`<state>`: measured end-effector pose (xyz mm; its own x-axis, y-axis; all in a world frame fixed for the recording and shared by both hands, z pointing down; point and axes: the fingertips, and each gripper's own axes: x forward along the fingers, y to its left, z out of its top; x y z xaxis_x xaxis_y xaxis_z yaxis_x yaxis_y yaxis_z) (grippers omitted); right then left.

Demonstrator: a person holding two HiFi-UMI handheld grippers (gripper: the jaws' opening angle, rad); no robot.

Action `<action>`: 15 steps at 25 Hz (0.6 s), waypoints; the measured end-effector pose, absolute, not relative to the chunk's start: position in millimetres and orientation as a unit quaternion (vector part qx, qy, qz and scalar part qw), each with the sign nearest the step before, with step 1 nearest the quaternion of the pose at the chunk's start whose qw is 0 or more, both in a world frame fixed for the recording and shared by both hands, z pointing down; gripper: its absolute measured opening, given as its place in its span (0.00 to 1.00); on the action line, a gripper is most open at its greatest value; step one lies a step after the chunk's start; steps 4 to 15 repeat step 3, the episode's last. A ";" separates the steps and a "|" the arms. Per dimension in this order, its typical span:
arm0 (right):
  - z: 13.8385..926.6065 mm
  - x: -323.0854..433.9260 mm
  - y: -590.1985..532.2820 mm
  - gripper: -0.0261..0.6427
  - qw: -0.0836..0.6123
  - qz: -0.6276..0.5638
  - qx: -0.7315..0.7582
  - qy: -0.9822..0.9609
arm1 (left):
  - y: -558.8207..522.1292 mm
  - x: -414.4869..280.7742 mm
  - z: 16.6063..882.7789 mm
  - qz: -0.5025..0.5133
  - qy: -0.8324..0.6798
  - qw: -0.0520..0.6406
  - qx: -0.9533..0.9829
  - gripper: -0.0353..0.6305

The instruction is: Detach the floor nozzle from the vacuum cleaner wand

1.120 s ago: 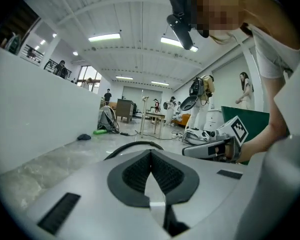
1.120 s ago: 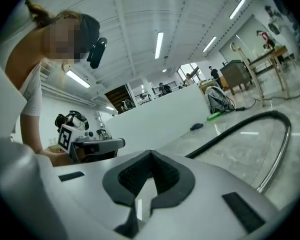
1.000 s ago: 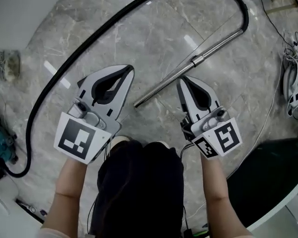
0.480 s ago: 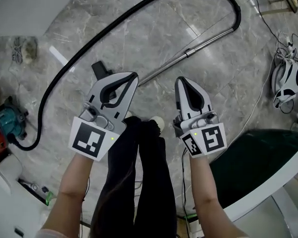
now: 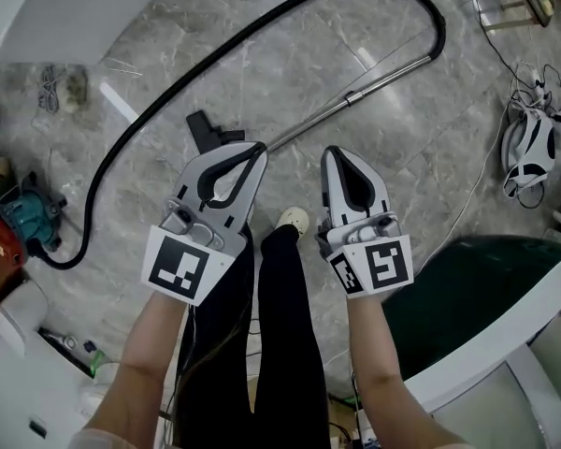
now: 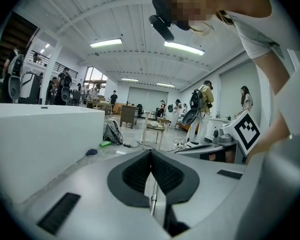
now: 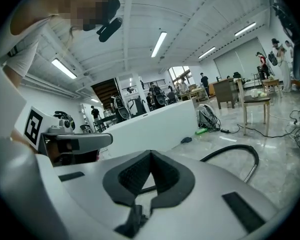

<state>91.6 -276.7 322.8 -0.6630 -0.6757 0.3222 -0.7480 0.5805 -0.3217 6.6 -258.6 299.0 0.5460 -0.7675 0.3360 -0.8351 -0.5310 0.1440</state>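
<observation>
In the head view the metal wand (image 5: 355, 94) lies slantwise on the marble floor, joined at its far end to the black hose (image 5: 168, 92). The hose loops left to the teal and red vacuum body (image 5: 9, 227). The black floor nozzle (image 5: 204, 127) lies on the floor beside the wand's near end; my left gripper hides whether they touch. The left gripper (image 5: 253, 149) and right gripper (image 5: 331, 153) are held side by side high above the floor, both shut and empty. The left gripper view shows the wand (image 6: 153, 200) behind the closed jaws. The hose (image 7: 237, 150) shows in the right gripper view.
The person's black-trousered legs (image 5: 280, 325) and a pale shoe (image 5: 293, 219) are below the grippers. A dark green seat with a white rim (image 5: 486, 288) is at lower right, and a white device with cables (image 5: 528, 152) lies at the right. A white counter (image 5: 56, 7) borders the upper left.
Both grippers have risen well above the floor, still shut. The view has pulled back, and the black nozzle has come into sight left of the wand's near end.
</observation>
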 end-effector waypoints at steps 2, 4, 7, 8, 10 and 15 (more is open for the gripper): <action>313.3 90.7 -279.0 0.06 0.081 0.210 0.404 -0.886 | -259.1 8.9 294.2 0.113 -0.464 0.147 0.866 0.07; 308.7 90.4 -280.4 0.06 0.080 0.205 0.406 -0.887 | -259.7 10.2 291.6 0.111 -0.465 0.148 0.866 0.07; 308.7 90.4 -280.4 0.06 0.080 0.205 0.406 -0.887 | -259.7 10.2 291.6 0.111 -0.465 0.148 0.866 0.07; 308.7 90.4 -280.4 0.06 0.080 0.205 0.406 -0.887 | -259.7 10.2 291.6 0.111 -0.465 0.148 0.866 0.07; 308.7 90.4 -280.4 0.06 0.080 0.205 0.406 -0.887 | -259.7 10.2 291.6 0.111 -0.465 0.148 0.866 0.07; 308.7 90.4 -280.4 0.06 0.080 0.205 0.406 -0.887 | -259.7 10.2 291.6 0.111 -0.465 0.148 0.866 0.07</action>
